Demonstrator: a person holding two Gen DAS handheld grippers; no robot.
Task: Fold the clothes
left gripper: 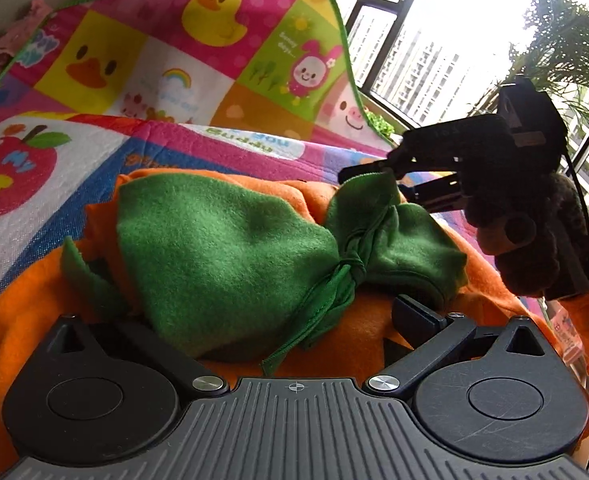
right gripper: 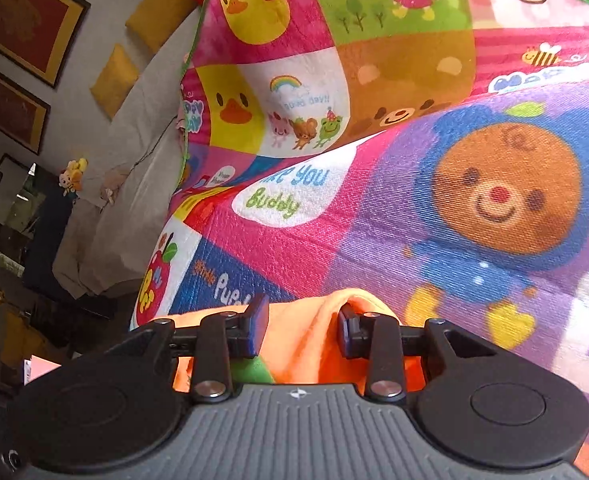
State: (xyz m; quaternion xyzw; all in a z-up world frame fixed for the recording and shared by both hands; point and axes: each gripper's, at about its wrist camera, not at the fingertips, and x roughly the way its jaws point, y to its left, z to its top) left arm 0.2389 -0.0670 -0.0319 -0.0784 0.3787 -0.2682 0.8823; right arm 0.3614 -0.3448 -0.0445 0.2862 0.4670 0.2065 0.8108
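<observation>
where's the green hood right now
In the left wrist view the green hood lies bunched on the orange garment, just ahead of the left gripper, with the right gripper at its far right corner.
</observation>
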